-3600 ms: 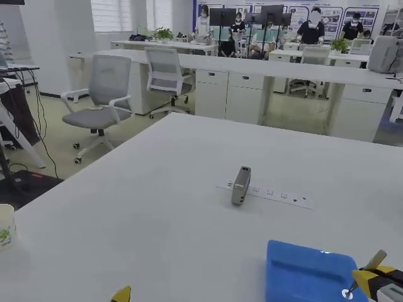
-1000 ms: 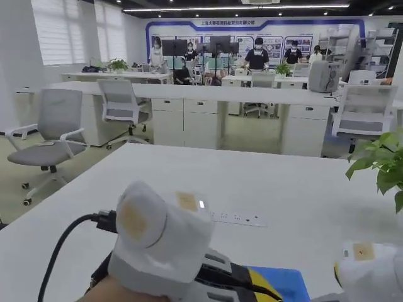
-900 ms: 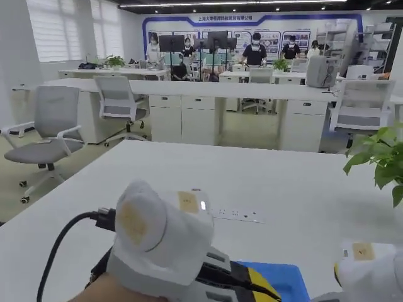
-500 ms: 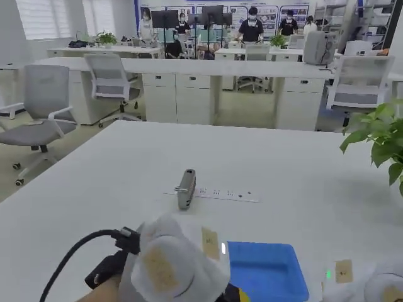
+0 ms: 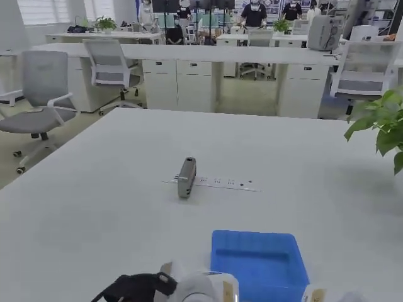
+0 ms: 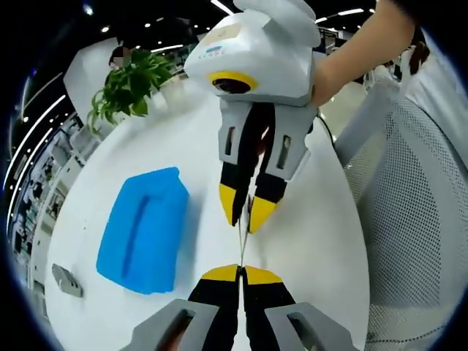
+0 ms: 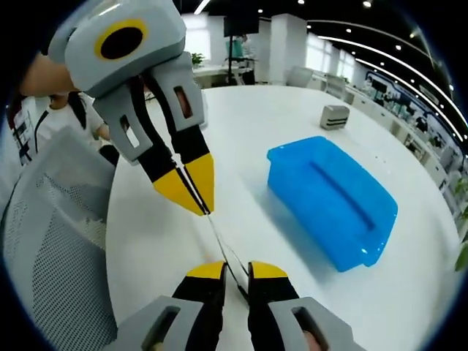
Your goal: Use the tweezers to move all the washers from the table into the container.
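Compared with half a second back, the white gripper (image 5: pixel 200 288) that bulked up over the near edge has sunk almost out of the bottom of the head view. The blue container (image 5: pixel 255 261) and the little grey box (image 5: pixel 186 177) have barely shifted, so it's the hands that dropped, not the camera.

Progress-wise, honestly hard to call. The container sits on the table (image 5: pixel 113 207) in the near-right part, with the grey box farther off. The washers are too small to pick out anywhere, so I can't tell how many are in or how many are left. My guess is this is a re-grip pause rather than a carry.

Pose: the two grippers are nose to nose, low over the near edge and just short of the container, with the tweezers (image 7: pixel 218 238) strung between them. The left gripper (image 6: pixel 241 272) has its yellow tips pressed together on one end. The right gripper (image 7: pixel 228 272) pinches the other end with only a sliver of gap between its jaws — looks like the tweezers are being handed over or straightened.
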A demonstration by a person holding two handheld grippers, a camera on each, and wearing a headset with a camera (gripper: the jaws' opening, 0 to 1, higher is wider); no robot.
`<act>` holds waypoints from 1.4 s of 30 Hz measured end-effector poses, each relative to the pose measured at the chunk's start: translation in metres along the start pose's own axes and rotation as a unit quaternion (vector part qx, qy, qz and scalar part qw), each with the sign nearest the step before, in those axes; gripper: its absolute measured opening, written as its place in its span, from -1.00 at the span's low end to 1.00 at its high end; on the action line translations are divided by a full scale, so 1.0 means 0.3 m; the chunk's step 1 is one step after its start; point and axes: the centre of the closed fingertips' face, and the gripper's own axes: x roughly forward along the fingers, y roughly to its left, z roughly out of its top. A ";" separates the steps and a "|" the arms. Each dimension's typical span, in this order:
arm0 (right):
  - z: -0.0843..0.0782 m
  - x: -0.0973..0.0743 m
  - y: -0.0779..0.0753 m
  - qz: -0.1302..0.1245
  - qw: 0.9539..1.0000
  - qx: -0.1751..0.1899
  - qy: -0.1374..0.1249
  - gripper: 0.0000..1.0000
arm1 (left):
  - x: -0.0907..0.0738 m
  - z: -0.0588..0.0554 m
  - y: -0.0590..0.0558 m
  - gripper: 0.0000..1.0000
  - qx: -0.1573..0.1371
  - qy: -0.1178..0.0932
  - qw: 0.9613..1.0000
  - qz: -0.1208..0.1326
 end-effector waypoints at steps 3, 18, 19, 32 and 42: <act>-0.002 0.001 -0.003 -0.008 1.000 -0.006 0.004 -0.85 | 0.020 -0.017 0.002 -1.00 -0.004 0.003 1.000 -0.006; 0.086 -0.389 0.018 -0.159 0.958 0.181 -0.154 0.07 | 0.076 -0.092 0.006 -1.00 -0.003 0.041 0.999 -0.018; 0.083 -0.401 0.024 -0.164 0.956 0.188 -0.156 0.13 | 0.076 -0.093 0.007 -1.00 -0.010 0.042 0.999 -0.017; 0.038 -0.496 0.030 -0.209 0.928 0.245 -0.186 0.90 | -0.050 -0.126 0.030 -0.34 -0.179 0.022 0.982 0.053; 0.005 -0.506 0.018 -0.216 0.922 0.258 -0.189 0.98 | -0.349 -0.063 0.023 0.68 -0.316 -0.111 0.922 0.196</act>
